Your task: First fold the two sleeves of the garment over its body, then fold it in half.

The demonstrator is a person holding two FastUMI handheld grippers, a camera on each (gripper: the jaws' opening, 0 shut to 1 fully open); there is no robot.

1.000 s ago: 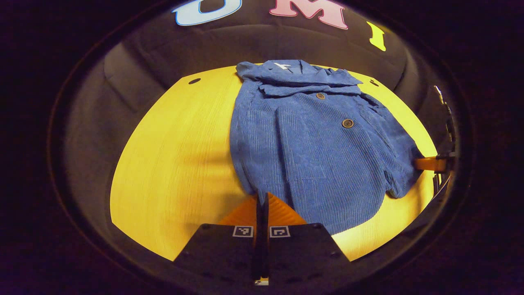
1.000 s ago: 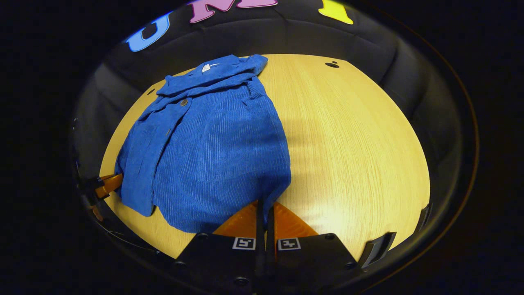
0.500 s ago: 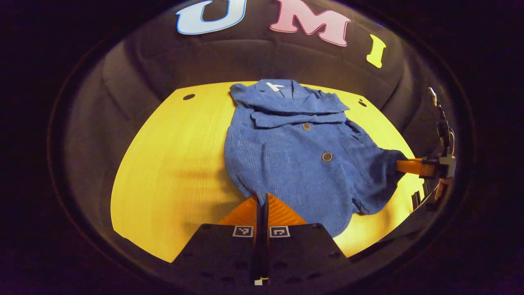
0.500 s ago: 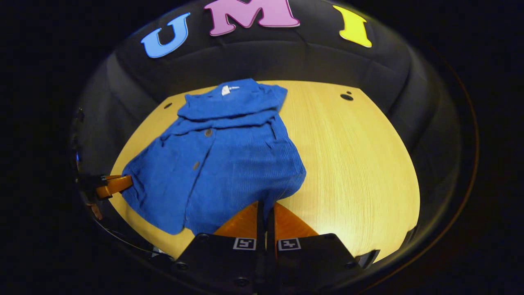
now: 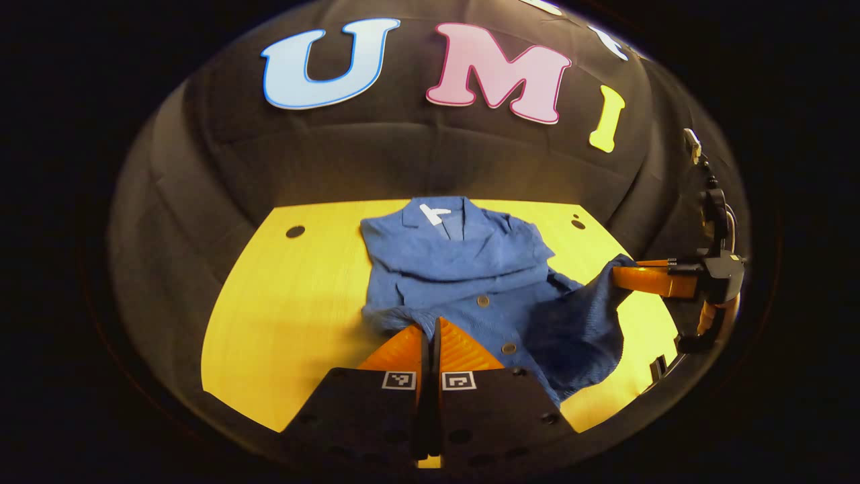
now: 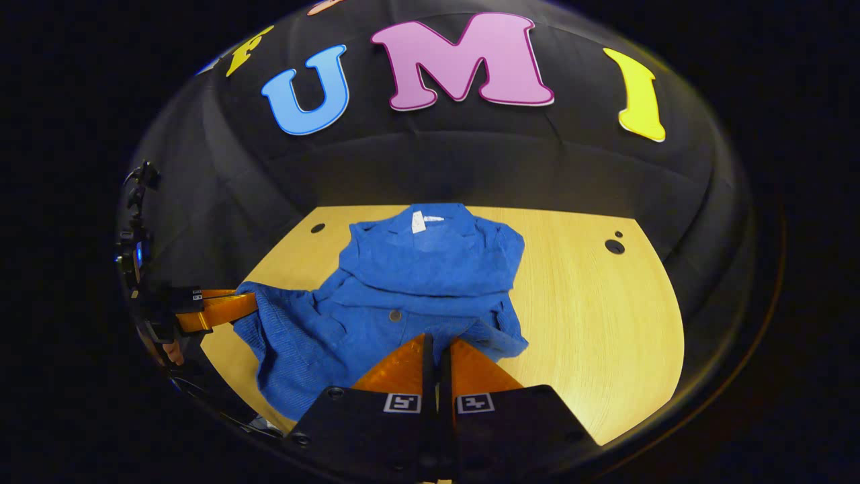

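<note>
In the left gripper view my left claw (image 5: 431,329) is clenched on the near hem of the blue jacket (image 5: 463,269), both fingers pressed together with a bunch of the cloth caught at their tips. To the left of this claw lies bare yellow table (image 5: 282,316), with a small dark hole (image 5: 295,231) near its far corner. Straight ahead of the claw the jacket spreads toward the wall, its collar farthest away with a white tag (image 5: 431,214) inside it, and two buttons (image 5: 482,301) down the front just right of the fingertips. Farther right the hem rises off the table in a sagging fold up to my right claw (image 5: 621,274), which grips that corner, held by a hand (image 5: 712,316) at the edge of the view. In the right gripper view my left claw (image 6: 235,306) shows at the far left, pinching the lifted corner of the jacket (image 6: 430,269), which hangs in a fold from it. In the middle, my right claw (image 6: 438,343) is clenched on the near hem, cloth bunched at its tips, with one button (image 6: 395,314) just ahead and the tag (image 6: 417,221) beyond. To the right of this claw the table (image 6: 605,316) is bare wood with a dark hole (image 6: 613,246) at its far side.
</note>
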